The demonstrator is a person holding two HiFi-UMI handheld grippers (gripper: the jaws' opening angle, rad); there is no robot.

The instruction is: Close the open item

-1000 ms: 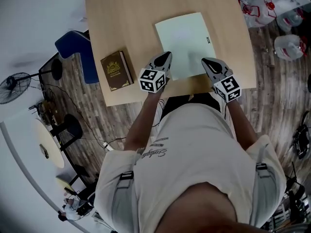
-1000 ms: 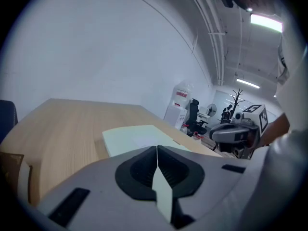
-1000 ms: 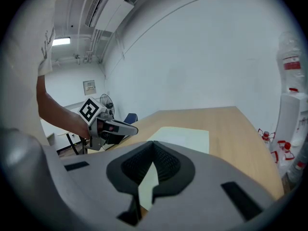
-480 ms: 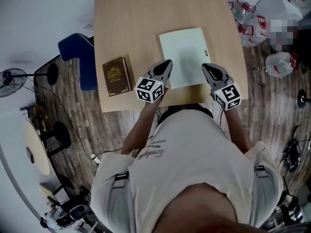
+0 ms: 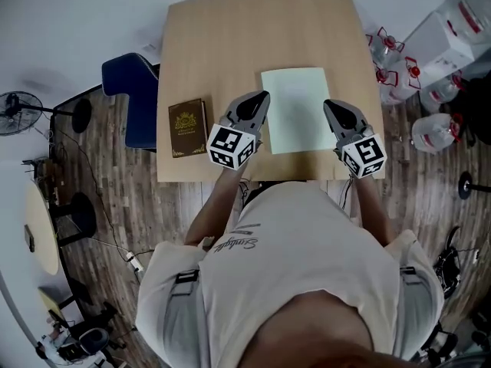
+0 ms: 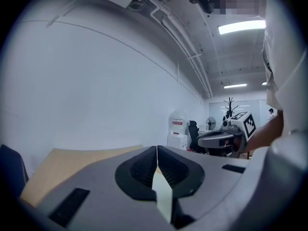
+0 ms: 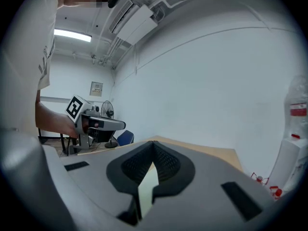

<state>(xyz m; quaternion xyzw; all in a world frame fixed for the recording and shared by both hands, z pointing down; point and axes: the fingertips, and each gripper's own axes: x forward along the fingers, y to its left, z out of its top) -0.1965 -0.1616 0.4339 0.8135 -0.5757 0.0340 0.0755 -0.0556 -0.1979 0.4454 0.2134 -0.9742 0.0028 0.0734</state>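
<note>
Booklet (image 5: 295, 110), pale green, lies flat near the front edge of the counter (image 5: 230, 37), framed by the two grippers a person holds over it. The left gripper (image 5: 263, 96) points at the booklet's left edge and the right gripper (image 5: 328, 106) at its right edge; both appear to hover just above the paper, though contact cannot be ruled out from the head view. Each gripper's own view shows its fingers closed tip to tip on nothing: the left fingers (image 6: 139, 170) meet at a fine seam, as do the right fingers (image 7: 168, 165), with only a pale sliver of booklet showing through the slot behind the tips. From above the booklet reads as a single rectangle with no spread of facing pages, so it looks closed already, or nearly so; a cover lying slightly lifted would be too thin to make out. A dark brown book (image 5: 188, 127) sits shut, well apart to the left. On that reading the closing step seems done, or not yet called for. If a cover does need turning, the next move calls for parting one pair of fingers, catching the free edge and folding it across while the other gripper steadies the booklet against sliding on the smooth wood.
</note>
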